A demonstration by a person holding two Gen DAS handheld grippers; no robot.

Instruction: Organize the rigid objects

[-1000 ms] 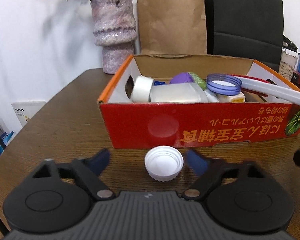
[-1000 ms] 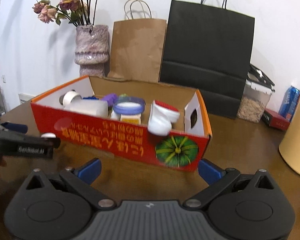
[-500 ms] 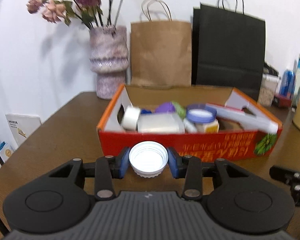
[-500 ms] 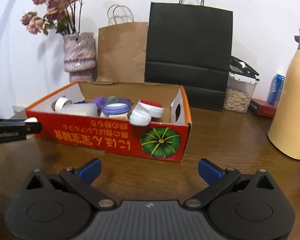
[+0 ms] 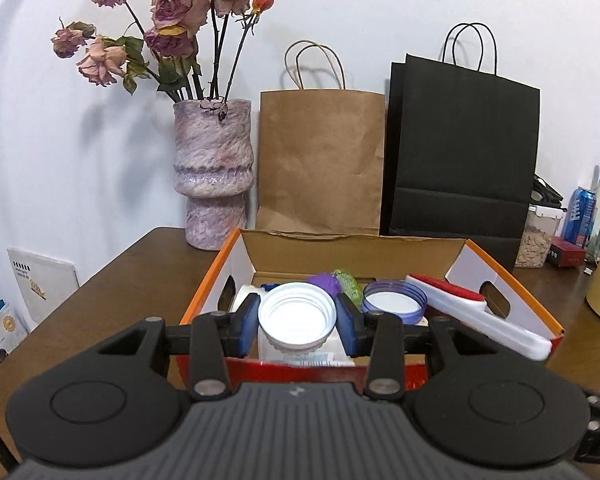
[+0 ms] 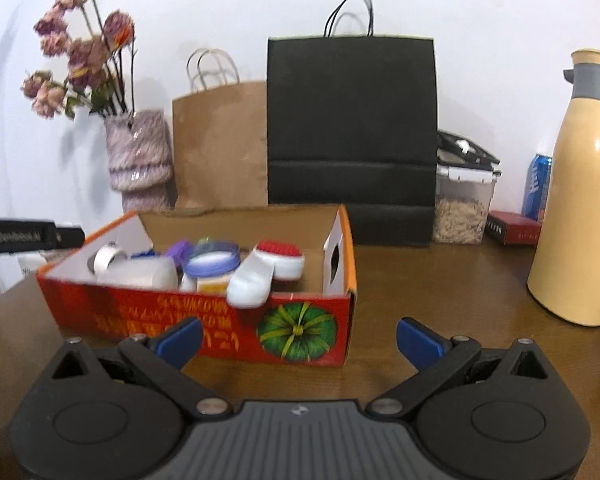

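Note:
My left gripper is shut on a white ribbed bottle cap, held open side toward the camera above the near left part of the red cardboard box. The box holds a blue-rimmed lid, a red and white brush, a purple item and a white container. In the right wrist view my right gripper is open and empty, in front of the box. The left gripper's side shows at the far left there.
A purple vase of dried roses, a brown paper bag and a black paper bag stand behind the box. A tan thermos, a clear seed container and a blue can are at the right on the wooden table.
My left gripper closed on the white cap on the table, lifted it and carried it over the box. My right gripper drew back and to the right, staying open.

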